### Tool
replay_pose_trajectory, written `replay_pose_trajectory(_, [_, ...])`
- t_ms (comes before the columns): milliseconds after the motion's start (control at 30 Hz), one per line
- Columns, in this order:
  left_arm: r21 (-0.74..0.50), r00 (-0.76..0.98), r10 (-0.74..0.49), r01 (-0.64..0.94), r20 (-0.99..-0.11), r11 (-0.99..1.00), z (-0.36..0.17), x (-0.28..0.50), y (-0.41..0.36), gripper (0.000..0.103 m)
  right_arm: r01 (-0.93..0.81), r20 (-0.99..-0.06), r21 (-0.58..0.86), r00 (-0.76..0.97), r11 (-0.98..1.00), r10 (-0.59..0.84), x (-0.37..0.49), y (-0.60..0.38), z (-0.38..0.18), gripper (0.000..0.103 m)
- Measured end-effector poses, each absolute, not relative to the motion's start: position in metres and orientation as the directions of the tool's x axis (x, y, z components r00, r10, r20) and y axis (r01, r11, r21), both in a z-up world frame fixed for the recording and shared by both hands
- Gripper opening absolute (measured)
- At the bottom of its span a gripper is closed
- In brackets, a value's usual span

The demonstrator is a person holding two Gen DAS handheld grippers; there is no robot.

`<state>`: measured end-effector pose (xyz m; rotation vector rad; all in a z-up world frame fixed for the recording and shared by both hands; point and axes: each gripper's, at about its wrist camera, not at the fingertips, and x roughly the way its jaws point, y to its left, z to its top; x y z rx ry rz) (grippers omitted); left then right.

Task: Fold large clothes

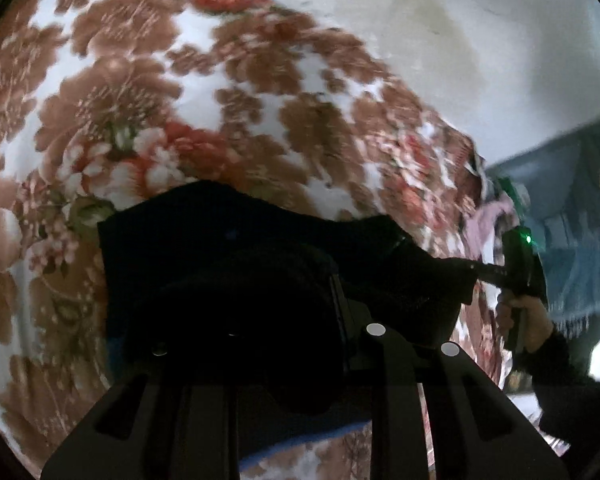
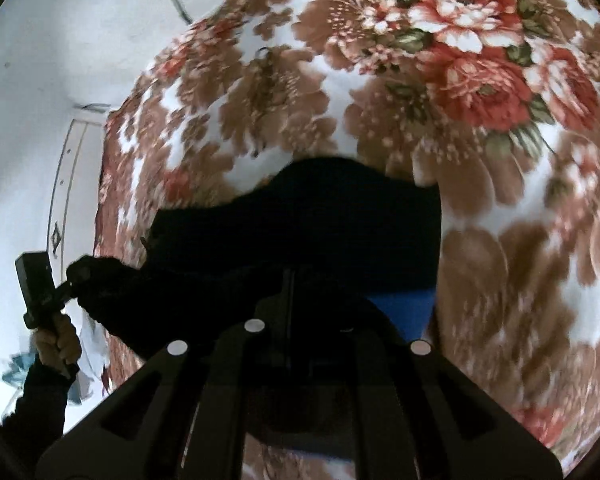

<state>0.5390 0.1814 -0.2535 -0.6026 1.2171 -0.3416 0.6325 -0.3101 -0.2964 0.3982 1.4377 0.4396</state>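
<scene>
I had both grippers clamped on the black garment (image 1: pixel 260 248) — left gripper (image 1: pixel 300 304) at its six o'clock edge, right gripper (image 2: pixel 296 280) likewise. It hung stretched between them over the floral blanket (image 2: pixel 460 80), kept taut — I judged — for laying flat.

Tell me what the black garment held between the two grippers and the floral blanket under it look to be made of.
Black garment: soft, matte dark cloth, perhaps knit or fleece; it drapes limply and shows no sheen, but weave is too dark to read. A blue part shows beneath.
Floral blanket: plush, fuzzy pile, likely a synthetic mink-style fabric; printed flower edges look soft and feathery, though motion blur adds to that.
</scene>
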Motion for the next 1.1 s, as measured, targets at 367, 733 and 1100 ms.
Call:
replay_pose_trajectory(367, [-0.654,0.177,-0.639,-0.362,-0.748,0.665,-0.351,0.598,0.22,0.034,0.096,-0.781,0.615,-0.07,0.783,0.621,0.687,-0.323,-0.369,0.033])
replay_pose_trajectory(733, [-0.674,0.198,-0.655,-0.374,-0.729,0.637,-0.298,0.634,0.23,0.078,0.046,-0.816,0.576,-0.029,0.816,0.578,0.712,-0.329,-0.309,0.08])
replay_pose_trajectory(1100, [-0.646,0.185,-0.621,-0.29,-0.762,0.706,-0.276,0.621,0.216,0.078,0.019,-0.838,0.546,0.033,0.838,0.545,0.677,-0.316,-0.301,0.085])
